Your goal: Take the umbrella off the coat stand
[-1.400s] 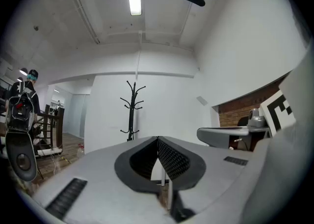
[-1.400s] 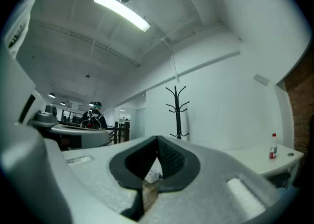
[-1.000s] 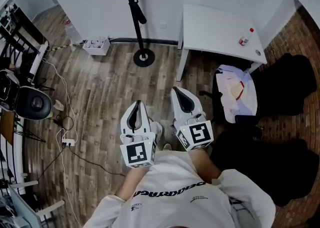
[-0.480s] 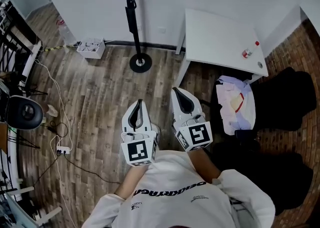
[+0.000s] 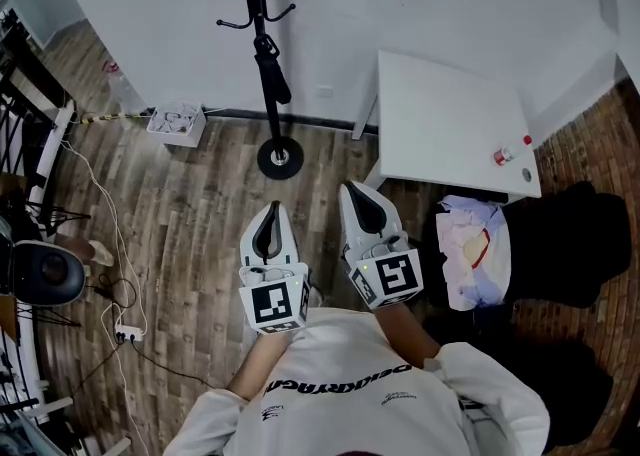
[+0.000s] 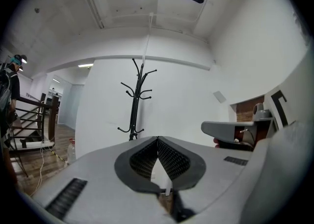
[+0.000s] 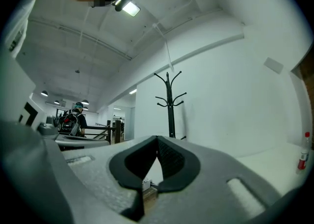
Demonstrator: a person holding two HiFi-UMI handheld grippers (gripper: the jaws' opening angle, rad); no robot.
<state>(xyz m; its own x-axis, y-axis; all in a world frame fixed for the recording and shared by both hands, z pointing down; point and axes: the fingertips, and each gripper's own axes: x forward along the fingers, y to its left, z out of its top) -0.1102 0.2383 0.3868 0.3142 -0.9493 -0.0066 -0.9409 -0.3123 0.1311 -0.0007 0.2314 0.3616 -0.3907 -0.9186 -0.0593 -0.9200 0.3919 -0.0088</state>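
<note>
The black coat stand (image 5: 258, 4) rises against the white wall, its round base (image 5: 279, 158) on the wood floor. A folded black umbrella (image 5: 273, 71) hangs along its pole. My left gripper (image 5: 275, 208) and right gripper (image 5: 351, 187) are held side by side, level, pointing at the stand and well short of it. Both are shut with nothing between the jaws. The left gripper view shows the coat stand (image 6: 137, 101) straight ahead past my left gripper (image 6: 157, 138). In the right gripper view the coat stand (image 7: 170, 104) stands above my right gripper (image 7: 157, 137).
A white table (image 5: 450, 114) with a small red-capped bottle (image 5: 501, 155) stands right of the stand. A chair with clothes (image 5: 476, 250) is at the right. A white box (image 5: 176, 122), cables and a power strip (image 5: 124, 332) lie at the left. A person (image 7: 75, 120) stands far off.
The person has walked toward the coat stand with both grippers; its base and the white table now lie lower and nearer in the head view. Both grippers stay shut.
</note>
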